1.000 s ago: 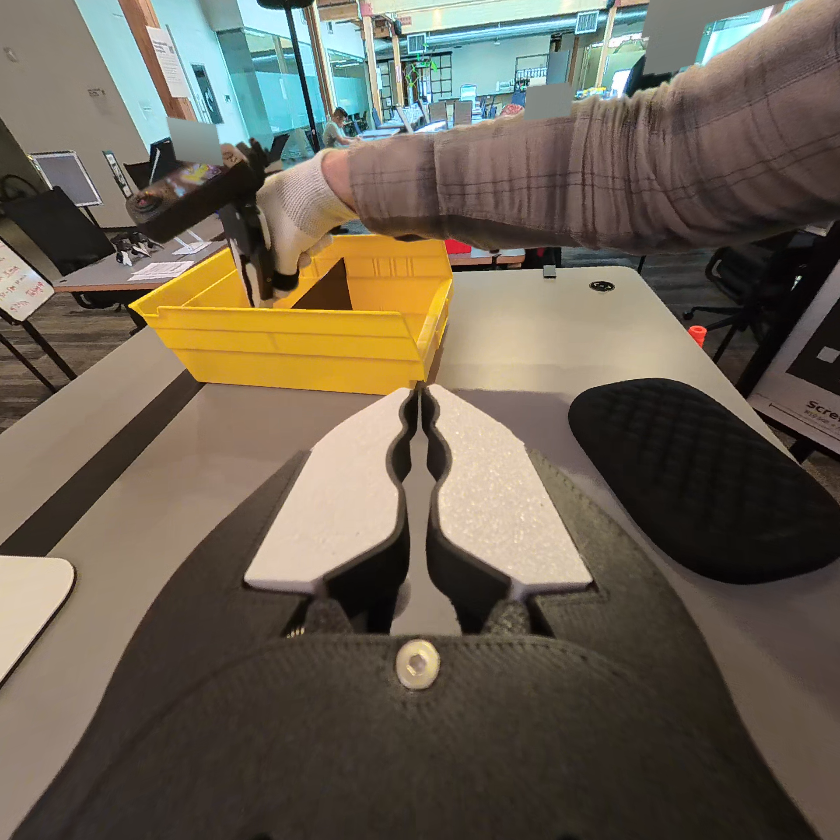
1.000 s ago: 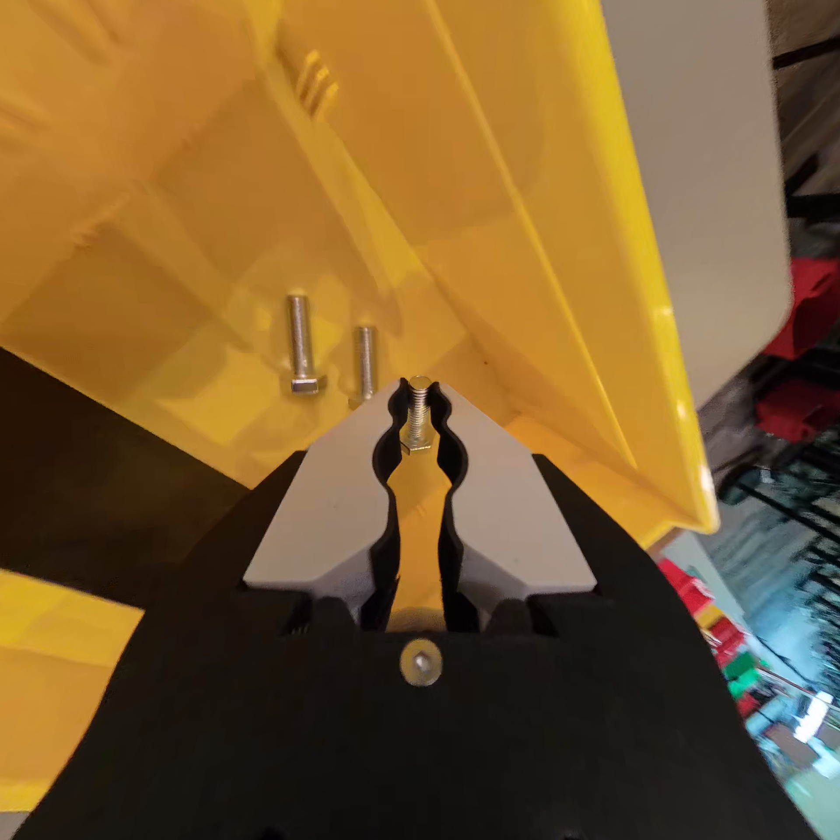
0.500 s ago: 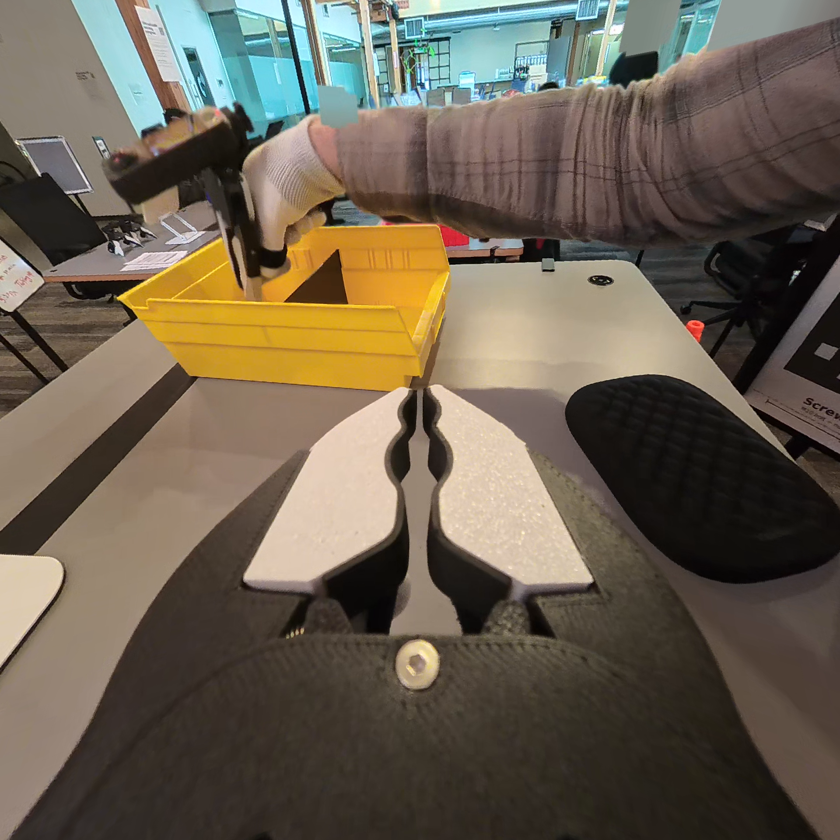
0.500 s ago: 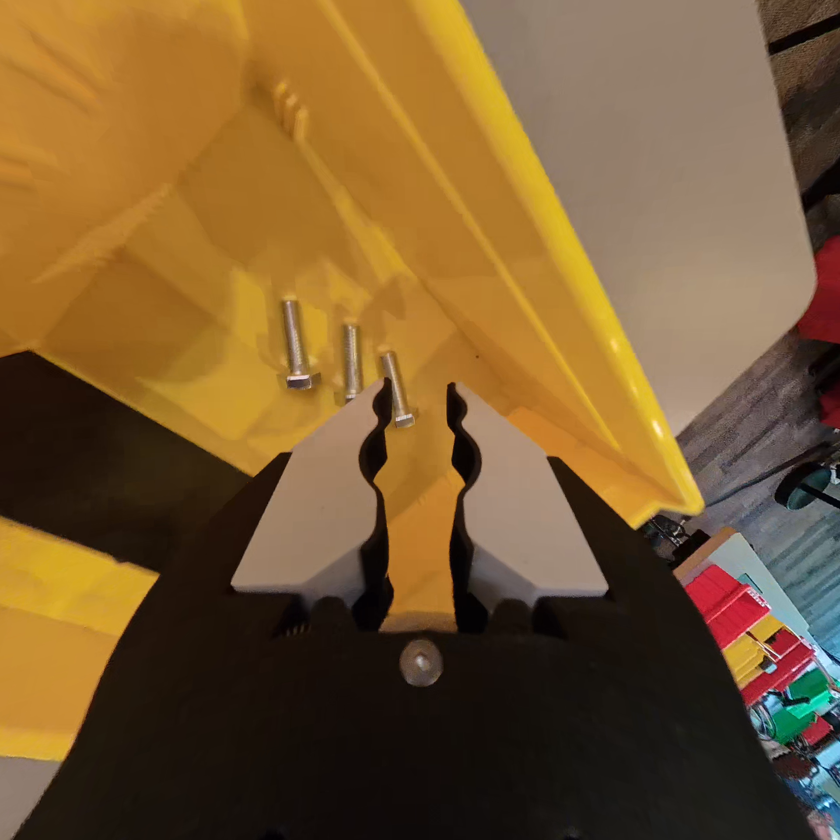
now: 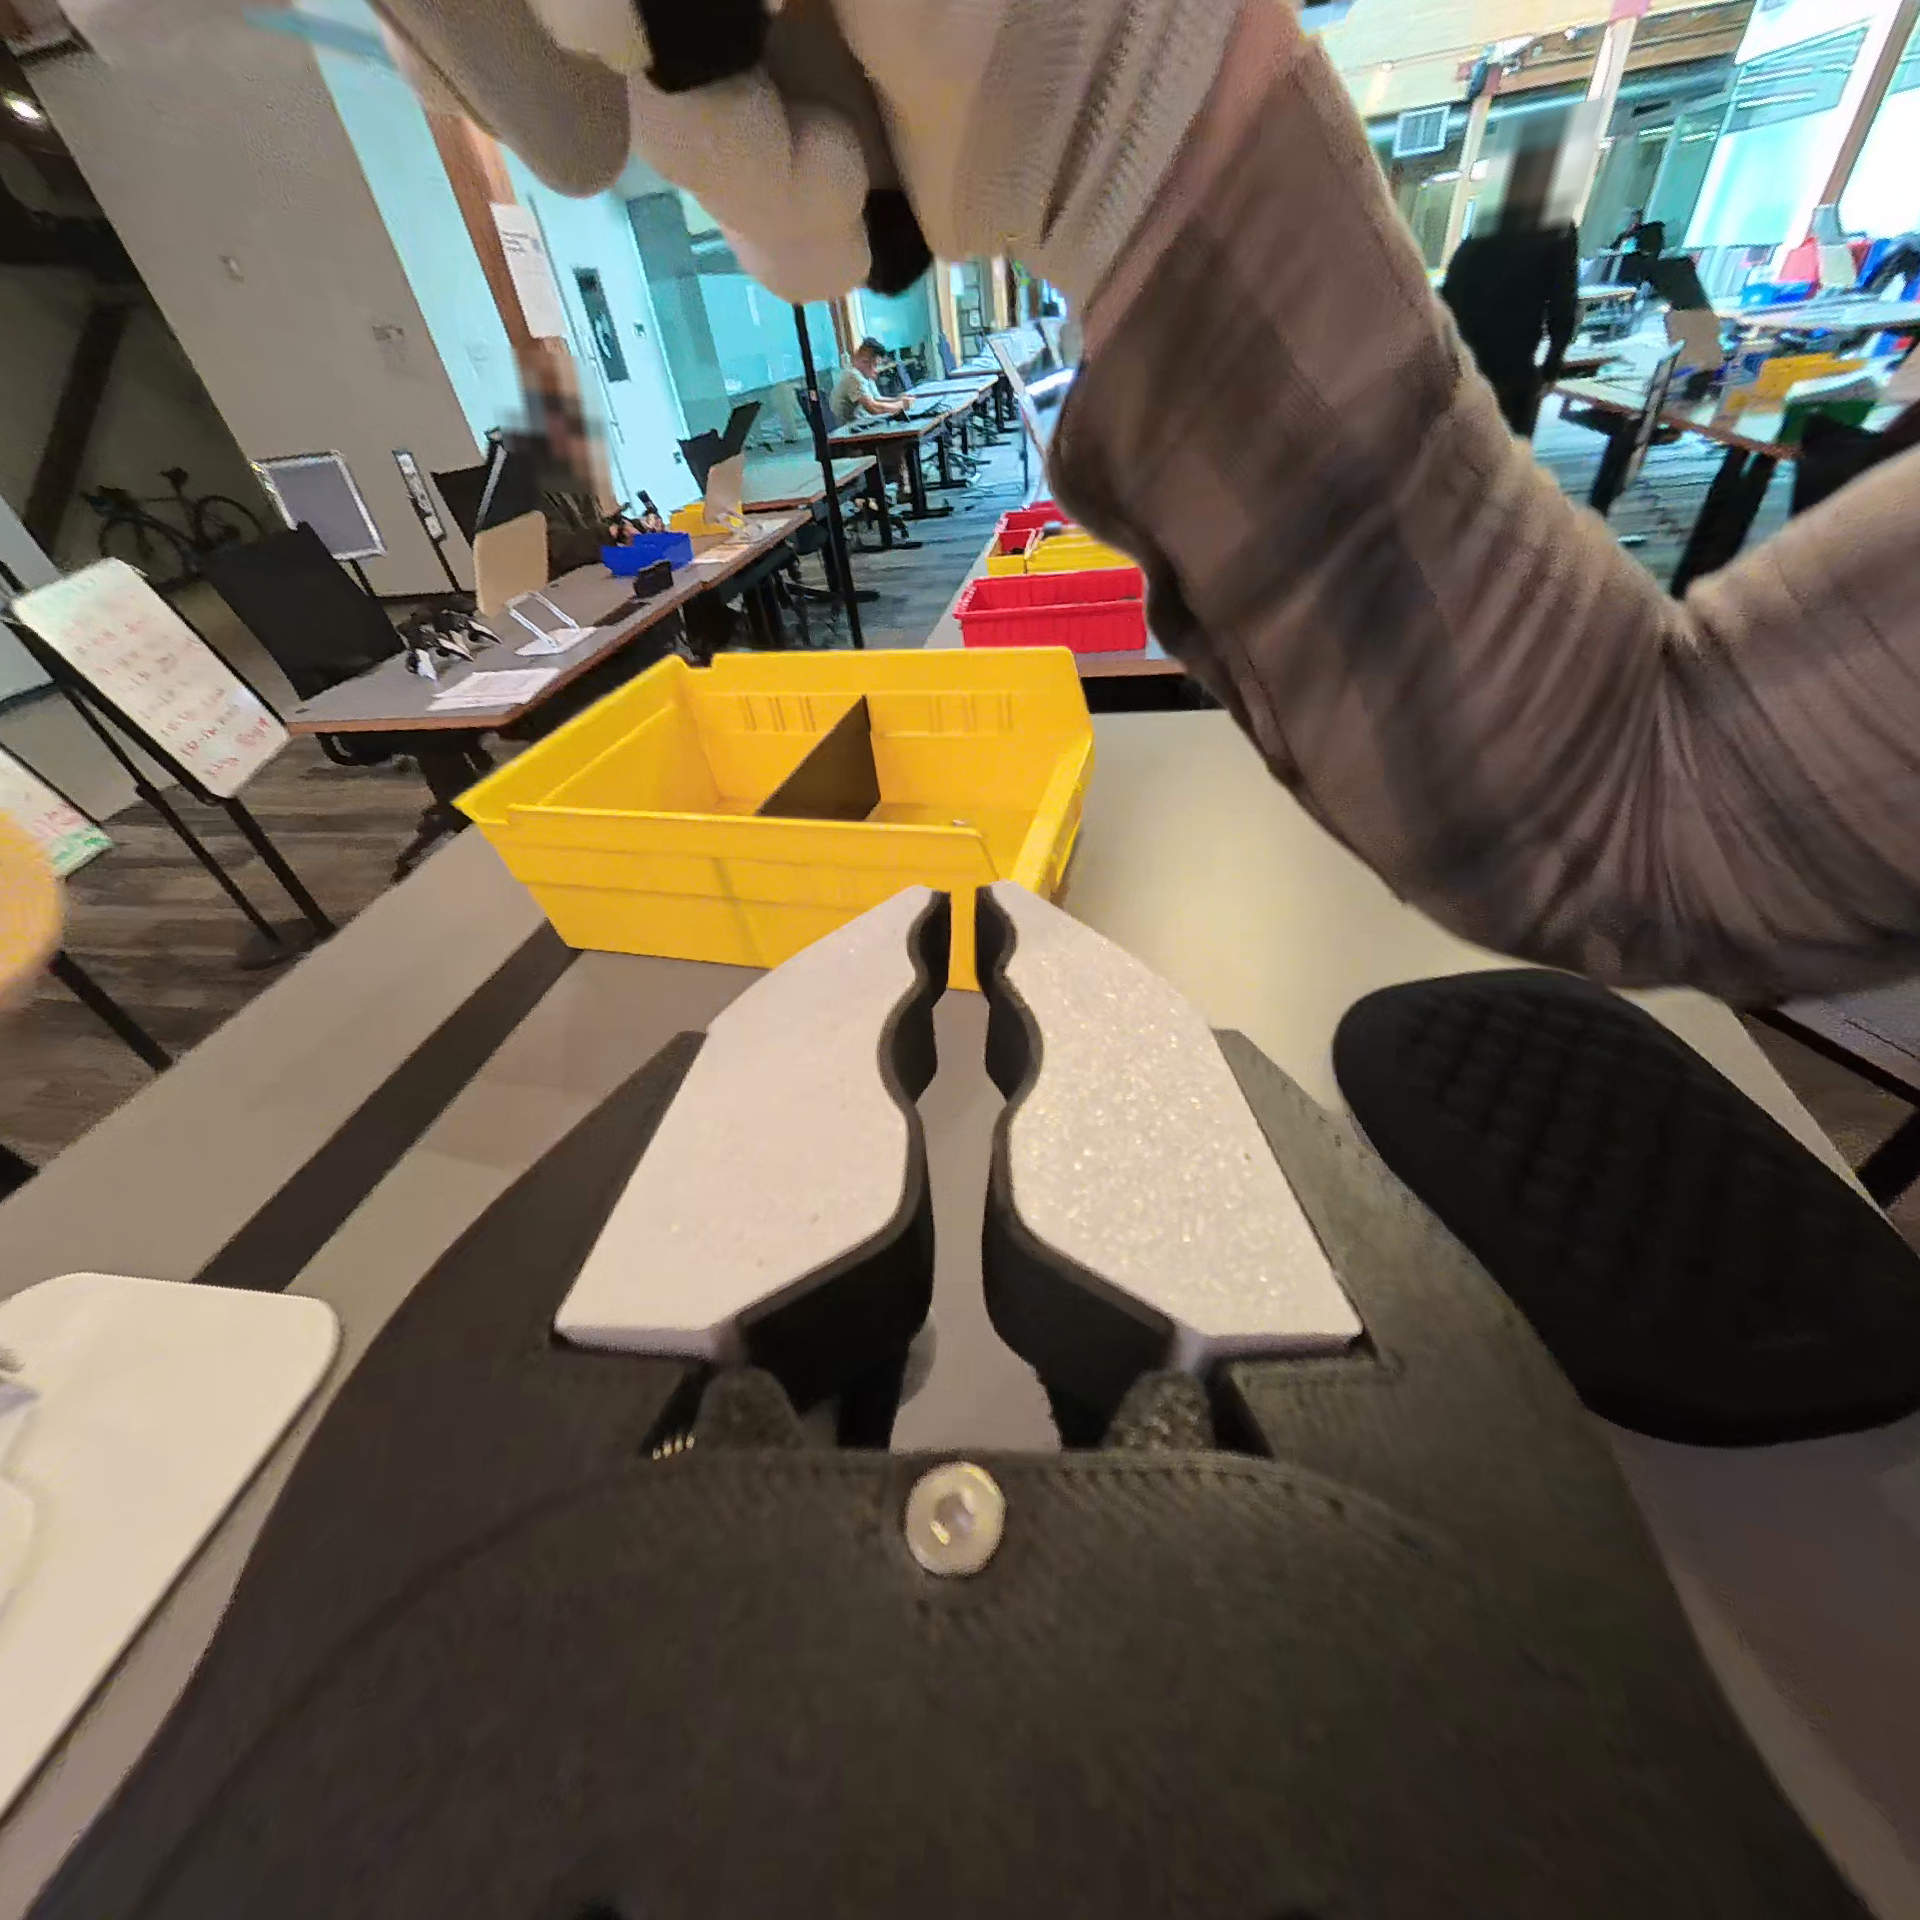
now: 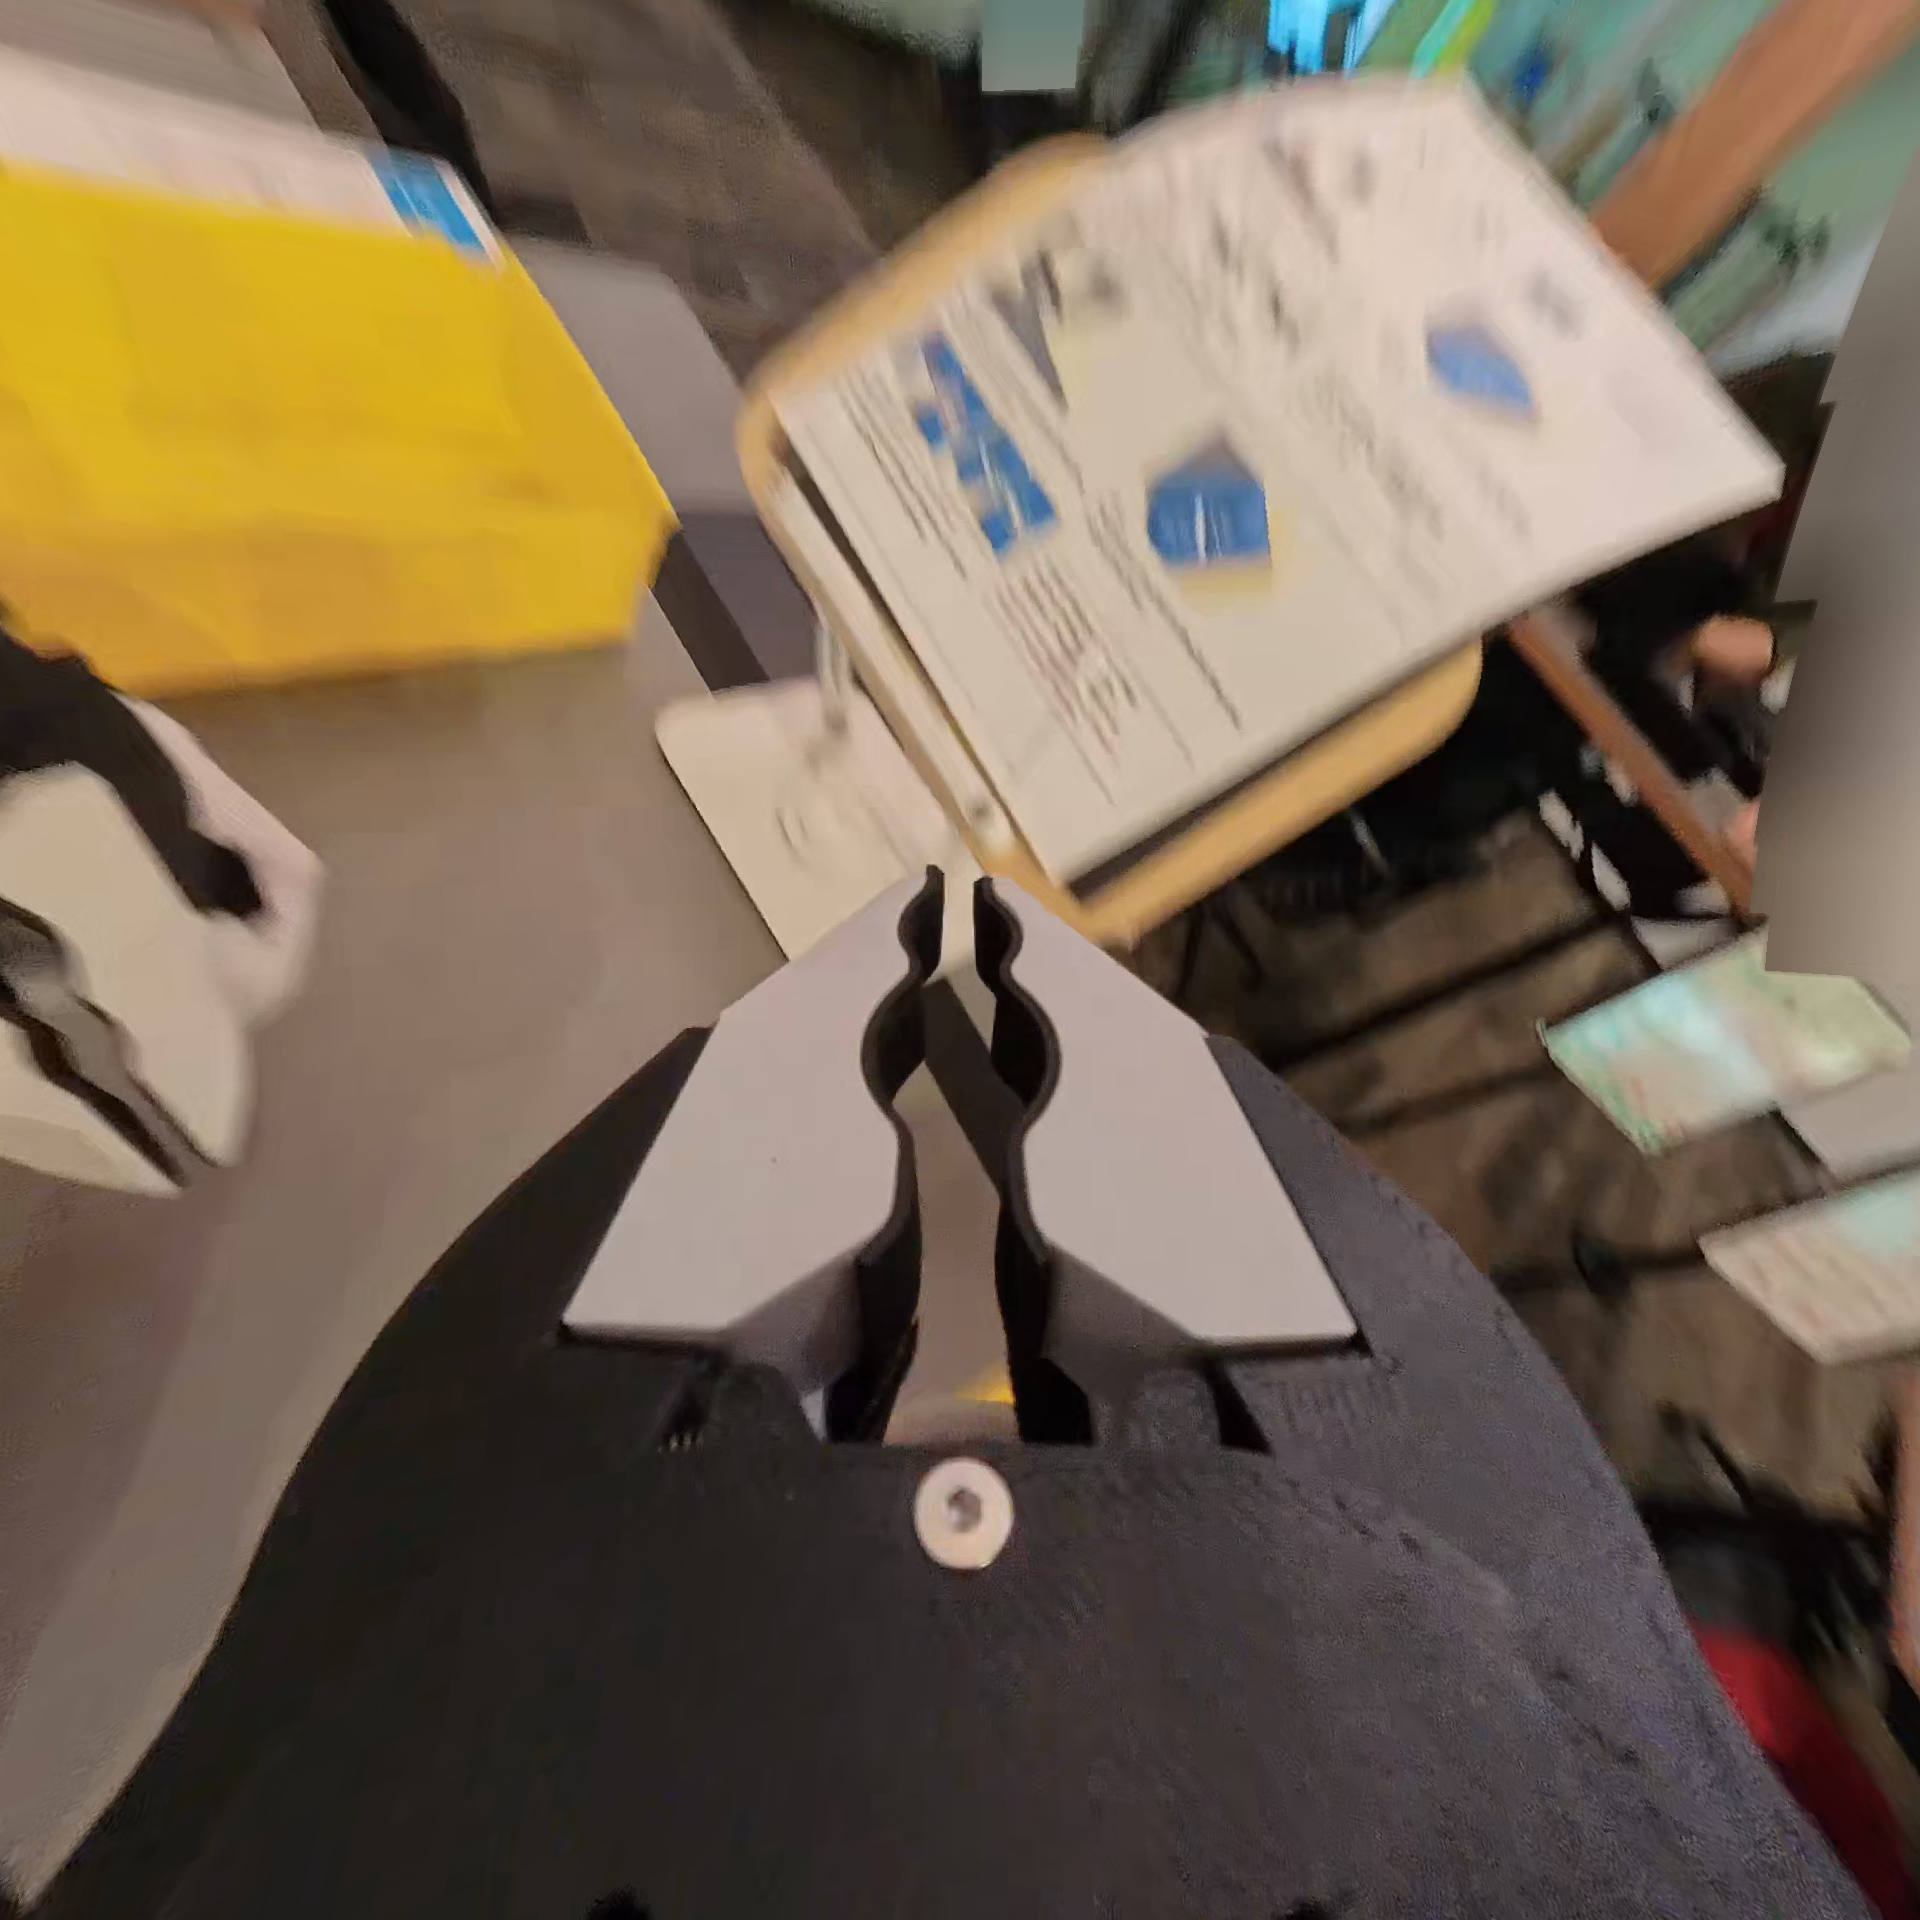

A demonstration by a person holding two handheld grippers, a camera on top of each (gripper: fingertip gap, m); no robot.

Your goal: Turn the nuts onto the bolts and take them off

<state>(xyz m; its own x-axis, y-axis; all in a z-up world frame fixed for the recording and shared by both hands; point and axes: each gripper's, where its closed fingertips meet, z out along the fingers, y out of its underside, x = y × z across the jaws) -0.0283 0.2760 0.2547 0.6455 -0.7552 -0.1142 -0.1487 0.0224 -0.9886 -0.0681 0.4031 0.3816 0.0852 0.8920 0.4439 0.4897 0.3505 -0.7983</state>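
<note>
Both the left gripper [image 5: 963,925] and right gripper [image 6: 958,888] look nearly clenched, grasping nothing. No nuts or bolts visible; presumably inside the yellow bin [image 5: 727,894] at the bench's far edge. Best reopen the jaws squarely above the bin before reaching in.

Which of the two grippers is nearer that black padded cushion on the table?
Probably the left. The left gripper sits low over the table with the black cushion just to its right. The right gripper points toward a blurred sign stand; no cushion shows there.

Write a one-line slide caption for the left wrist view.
Left gripper, nearly closed and empty, points at a yellow bin while a gloved hand passes overhead.
</note>
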